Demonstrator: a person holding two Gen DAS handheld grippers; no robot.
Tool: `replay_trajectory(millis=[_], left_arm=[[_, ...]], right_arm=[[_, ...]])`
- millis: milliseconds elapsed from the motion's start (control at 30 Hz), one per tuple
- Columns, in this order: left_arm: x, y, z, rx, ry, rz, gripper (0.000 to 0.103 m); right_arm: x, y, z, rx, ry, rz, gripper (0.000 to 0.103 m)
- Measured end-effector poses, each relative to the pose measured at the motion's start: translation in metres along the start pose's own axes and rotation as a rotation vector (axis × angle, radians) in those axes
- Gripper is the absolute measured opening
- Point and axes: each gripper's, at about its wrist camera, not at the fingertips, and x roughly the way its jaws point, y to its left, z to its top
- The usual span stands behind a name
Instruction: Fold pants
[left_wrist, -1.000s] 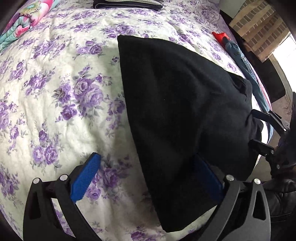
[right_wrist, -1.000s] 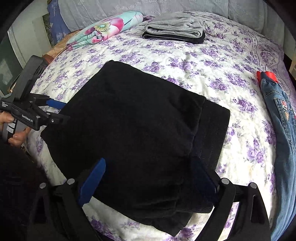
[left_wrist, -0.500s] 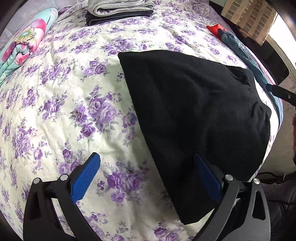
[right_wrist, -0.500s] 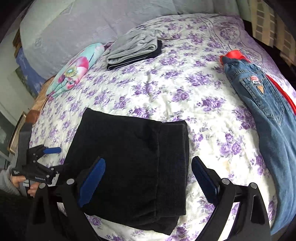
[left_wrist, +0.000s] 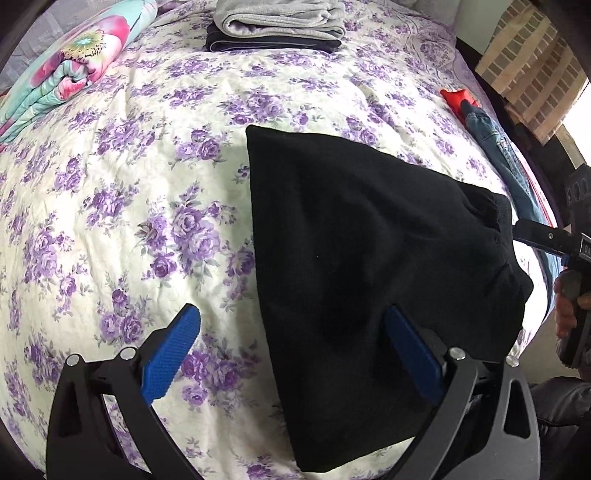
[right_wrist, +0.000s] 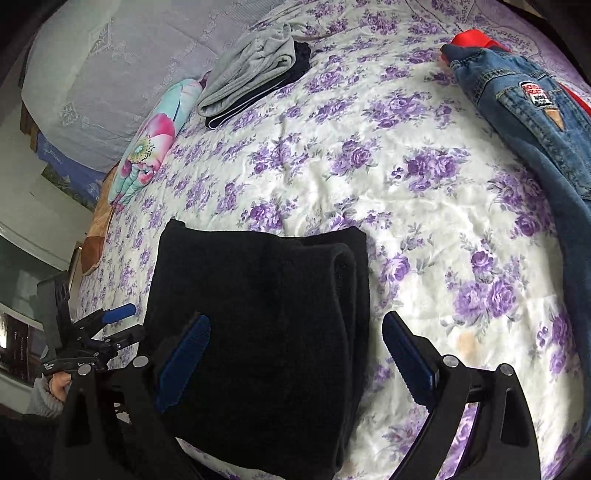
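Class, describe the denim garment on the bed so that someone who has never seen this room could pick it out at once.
Start with the bed under its white cover printed with purple flowers. Along its right edge lie the blue jeans, stretched out unfolded. Unlike the folded black pants and the grey folded pile, they are denim, with a stitched patch and something red beneath them.

Bed (right_wrist: 369, 192) with purple-flowered cover. On it: folded black pants (right_wrist: 258, 314) at the near edge; a grey-on-black clothes stack (right_wrist: 255, 74) at the far side; a floral blanket roll (right_wrist: 147, 151); jeans (right_wrist: 535, 110) over a red garment (right_wrist: 471, 38).
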Motion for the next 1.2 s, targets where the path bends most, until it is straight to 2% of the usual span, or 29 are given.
replay_trajectory(millis=[200, 500, 633, 700, 767, 833, 1000, 1200], left_arm=[[-0.001, -0.007, -0.004, -0.068, -0.017, 0.034, 0.098], [-0.002, -0.014, -0.012, -0.128, -0.011, 0.064, 0.098], [0.005, -0.001, -0.025, -0.194, 0.037, 0.019, 0.098], [0.012, 0.009, -0.039, -0.246, 0.064, -0.037, 0.099], [0.012, 0.020, -0.052, -0.318, 0.054, -0.107, 0.099], [0.007, 0.026, -0.060, -0.348, 0.034, -0.136, 0.098], [0.003, 0.026, -0.066, -0.338, 0.014, -0.179, 0.098], [0.010, 0.031, -0.060, -0.319, -0.004, -0.265, 0.098]], right_arm=[[0.010, -0.006, 0.009, -0.035, 0.046, 0.053, 0.095], [0.014, -0.015, 0.016, -0.069, 0.070, 0.121, 0.095], [0.019, -0.018, 0.013, -0.081, 0.078, 0.127, 0.095], [0.020, -0.019, 0.012, -0.088, 0.075, 0.135, 0.096], [0.020, -0.020, 0.013, -0.081, 0.073, 0.150, 0.096], [0.018, -0.023, 0.015, -0.064, 0.068, 0.169, 0.096], [0.013, -0.034, 0.020, 0.008, 0.046, 0.240, 0.096], [0.020, -0.040, 0.019, 0.033, 0.049, 0.244, 0.096]])
